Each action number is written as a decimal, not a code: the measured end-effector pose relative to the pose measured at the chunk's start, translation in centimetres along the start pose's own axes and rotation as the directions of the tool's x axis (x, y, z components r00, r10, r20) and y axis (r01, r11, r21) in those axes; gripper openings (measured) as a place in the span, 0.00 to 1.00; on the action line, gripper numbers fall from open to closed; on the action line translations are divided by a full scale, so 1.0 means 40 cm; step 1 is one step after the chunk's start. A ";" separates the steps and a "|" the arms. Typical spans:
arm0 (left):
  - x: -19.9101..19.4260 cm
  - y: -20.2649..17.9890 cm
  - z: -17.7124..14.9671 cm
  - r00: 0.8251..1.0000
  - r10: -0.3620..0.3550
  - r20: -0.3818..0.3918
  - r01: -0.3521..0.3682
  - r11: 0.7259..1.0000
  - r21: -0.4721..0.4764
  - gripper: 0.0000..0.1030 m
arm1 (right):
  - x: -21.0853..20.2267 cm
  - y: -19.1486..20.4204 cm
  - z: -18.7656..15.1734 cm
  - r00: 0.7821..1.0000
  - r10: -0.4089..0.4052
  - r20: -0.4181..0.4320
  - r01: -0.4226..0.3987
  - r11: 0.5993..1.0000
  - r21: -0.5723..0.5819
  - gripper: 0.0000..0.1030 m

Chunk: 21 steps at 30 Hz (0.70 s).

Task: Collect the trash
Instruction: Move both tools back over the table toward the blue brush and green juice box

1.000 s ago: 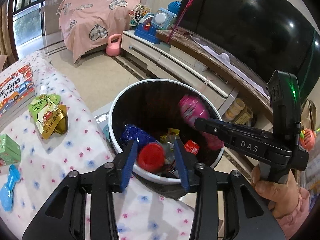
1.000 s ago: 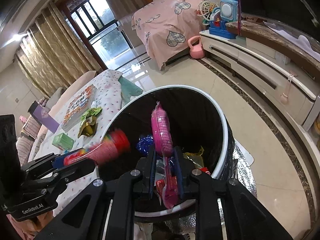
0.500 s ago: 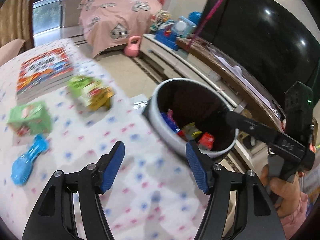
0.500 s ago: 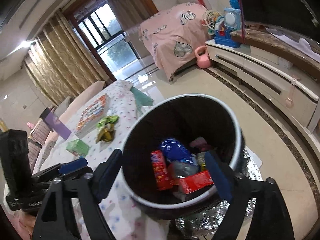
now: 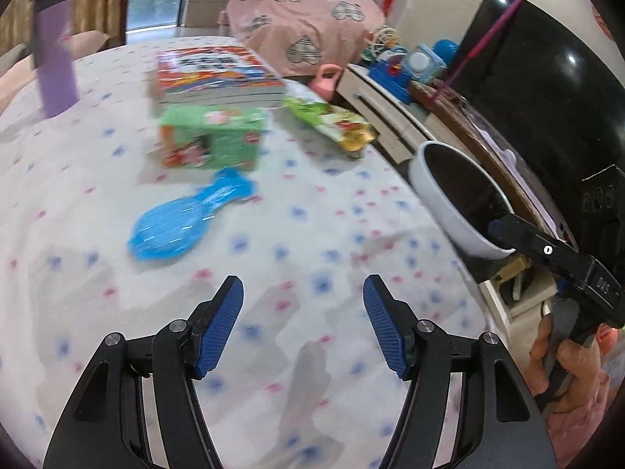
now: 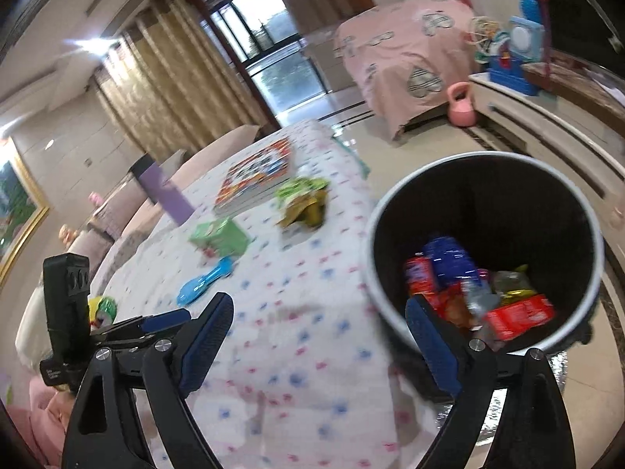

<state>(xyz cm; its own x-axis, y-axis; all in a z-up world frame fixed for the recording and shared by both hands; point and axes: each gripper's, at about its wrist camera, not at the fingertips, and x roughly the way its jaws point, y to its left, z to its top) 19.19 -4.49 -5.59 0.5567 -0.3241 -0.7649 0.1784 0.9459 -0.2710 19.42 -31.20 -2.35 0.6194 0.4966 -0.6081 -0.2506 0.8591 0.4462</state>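
Observation:
My left gripper (image 5: pixel 302 297) hangs open over the flowered tablecloth (image 5: pixel 312 234), nothing between its pads. Ahead of it lie a blue spoon-shaped wrapper (image 5: pixel 187 222), a green box (image 5: pixel 211 140) and a green-and-gold pouch (image 5: pixel 332 121). My right gripper (image 6: pixel 320 312) is beside the white-rimmed bin (image 6: pixel 484 155); its jaws are opening and empty. In the bin lie red packs (image 6: pixel 519 312) and a blue wrapper (image 6: pixel 449 258). The right wrist view also shows the box (image 6: pixel 220 236), the pouch (image 6: pixel 304 203) and the spoon-shaped wrapper (image 6: pixel 203 281).
A stack of books (image 5: pixel 215 74) and a purple box (image 5: pixel 54 58) stand at the table's far side. The bin (image 5: pixel 449 203) stands off the table's right edge, before a TV cabinet (image 5: pixel 390 117). A pink kettlebell (image 6: pixel 461 105) is on the floor.
Both grippers were over the bin, the left around a red-capped item, the right shut on a pink one. Both let go, opened wide and swung left toward the table.

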 end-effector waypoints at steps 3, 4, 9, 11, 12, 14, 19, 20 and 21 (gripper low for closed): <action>-0.017 0.043 -0.011 1.000 0.018 0.008 -0.017 1.000 -0.023 0.69 | 0.026 0.041 -0.006 0.999 0.031 -0.015 -0.031 0.999 -0.033 0.94; -0.023 0.057 -0.014 1.000 0.028 0.011 -0.027 0.999 -0.028 0.70 | 0.034 0.052 -0.007 0.999 0.040 -0.017 -0.040 0.998 -0.041 0.95; -0.035 0.109 -0.017 0.998 0.061 0.015 -0.060 0.997 -0.038 0.74 | 0.078 0.101 -0.011 0.996 0.085 -0.036 -0.087 0.994 -0.067 0.97; -0.036 0.126 -0.015 0.998 0.069 0.014 -0.068 0.997 -0.032 0.74 | 0.095 0.116 -0.009 0.995 0.090 -0.040 -0.093 0.993 -0.076 0.97; -0.036 0.134 -0.014 0.997 0.071 0.013 -0.071 0.997 -0.029 0.74 | 0.100 0.121 -0.009 0.995 0.090 -0.040 -0.093 0.992 -0.083 0.97; -0.035 0.145 -0.007 0.997 0.081 0.015 -0.081 0.997 -0.016 0.74 | 0.115 0.136 -0.008 0.995 0.091 -0.044 -0.095 0.990 -0.102 0.97; -0.022 0.157 0.017 0.995 0.099 0.016 -0.100 0.995 0.028 0.74 | 0.154 0.169 -0.004 0.992 0.095 -0.077 -0.105 0.984 -0.142 0.97; -0.019 0.158 0.022 0.995 0.102 0.016 -0.102 0.994 0.034 0.74 | 0.164 0.176 -0.002 0.992 0.086 -0.092 -0.099 0.984 -0.149 0.97; -0.014 0.160 0.028 0.995 0.104 0.013 -0.104 0.994 0.043 0.74 | 0.172 0.179 0.000 0.991 0.080 -0.105 -0.096 0.983 -0.154 0.97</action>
<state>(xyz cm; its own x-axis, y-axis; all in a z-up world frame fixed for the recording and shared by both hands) 20.91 1.79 -6.24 0.5826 -0.2242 -0.7812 0.1540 0.9742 -0.1647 21.91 -21.64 -3.34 0.5154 0.5741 -0.6362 -0.4206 0.8163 0.3958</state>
